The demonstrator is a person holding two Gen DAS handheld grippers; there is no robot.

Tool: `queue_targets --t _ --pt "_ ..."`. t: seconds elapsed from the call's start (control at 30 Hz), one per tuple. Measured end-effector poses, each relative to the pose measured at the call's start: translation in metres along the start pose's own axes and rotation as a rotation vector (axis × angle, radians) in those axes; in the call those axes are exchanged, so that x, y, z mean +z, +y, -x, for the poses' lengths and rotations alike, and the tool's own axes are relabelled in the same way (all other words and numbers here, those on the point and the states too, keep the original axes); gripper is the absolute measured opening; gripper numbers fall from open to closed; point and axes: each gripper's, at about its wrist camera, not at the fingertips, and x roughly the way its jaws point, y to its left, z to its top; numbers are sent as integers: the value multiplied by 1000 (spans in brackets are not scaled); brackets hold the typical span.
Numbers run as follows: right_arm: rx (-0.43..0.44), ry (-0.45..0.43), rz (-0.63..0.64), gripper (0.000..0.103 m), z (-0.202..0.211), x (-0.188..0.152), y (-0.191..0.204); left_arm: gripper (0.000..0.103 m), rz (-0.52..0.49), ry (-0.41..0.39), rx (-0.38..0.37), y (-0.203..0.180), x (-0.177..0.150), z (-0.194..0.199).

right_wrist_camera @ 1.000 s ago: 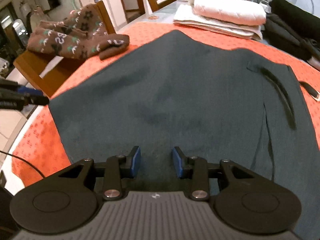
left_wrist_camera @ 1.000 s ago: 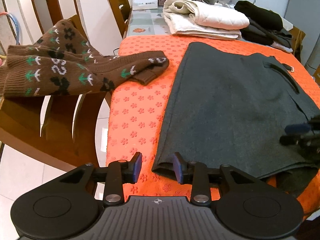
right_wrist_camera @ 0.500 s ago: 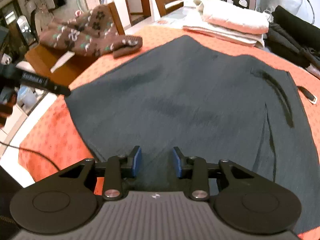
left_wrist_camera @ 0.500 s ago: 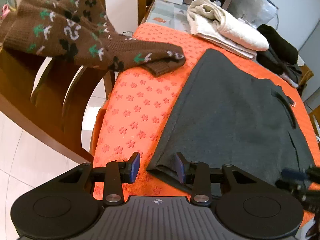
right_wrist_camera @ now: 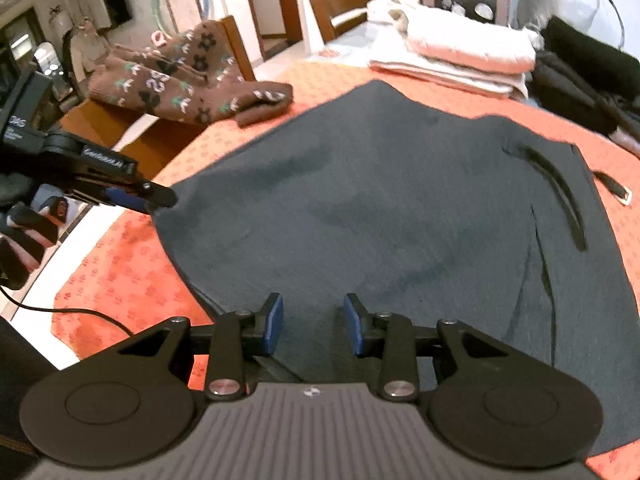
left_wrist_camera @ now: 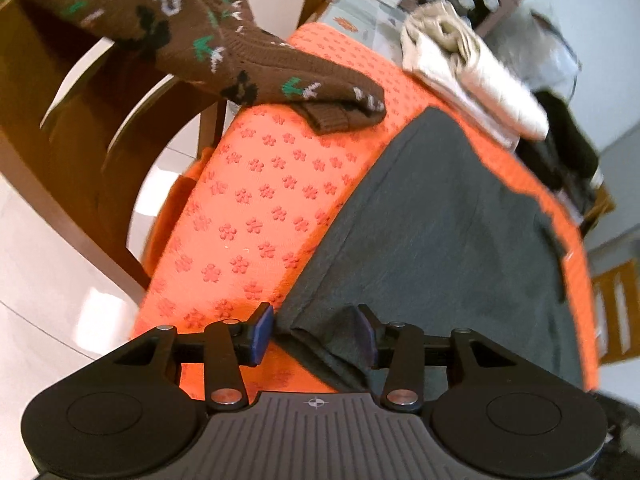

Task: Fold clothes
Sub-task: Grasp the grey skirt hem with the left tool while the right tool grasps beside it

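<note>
Flat dark grey woven garment (left_wrist_camera: 432, 216) on the orange flower-print surface (left_wrist_camera: 256, 200): its near-left corner lies between the left gripper's (left_wrist_camera: 316, 334) just-widened, unclamped jaws; right gripper (right_wrist_camera: 313, 326) apart over the hem.

Bright; motion blur, prob. fisheye-warped edges.

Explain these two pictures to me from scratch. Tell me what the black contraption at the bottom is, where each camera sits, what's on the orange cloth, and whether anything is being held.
No robot here: a person holds a two-fingered tool in each hand, each with a camera looking along its fingers. One picture comes from the left hand-held gripper, the other from the right hand-held gripper; the left one also shows at that picture's left edge. On the orange tablecloth lies a dark grey garment, spread flat. A brown patterned sweater hangs from a chair onto the table; folded pale clothes sit behind. The left jaws have just been opening around the garment's near corner; the right jaws hover open over it. Nothing is gripped.
</note>
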Motion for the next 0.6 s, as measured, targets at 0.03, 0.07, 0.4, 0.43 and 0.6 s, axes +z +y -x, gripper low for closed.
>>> queue_targets --t 0.03,0.07,0.4,0.43,0.6 --pt "4 -4 9 39 1 2 2 47 17 -3 -11 2 0 0" --pt "7 -7 15 39 0 4 3 48 23 -5 -15 2 0 0" --pt "67 -32 52 39 -2 25 16 18 19 -19 18 -1 -5 -2" --pt "79 -34 64 39 -4 27 20 17 17 -24 14 -3 -7 0" --pt "133 -46 155 47 -12 40 46 14 -14 -61 11 -22 -8 18"
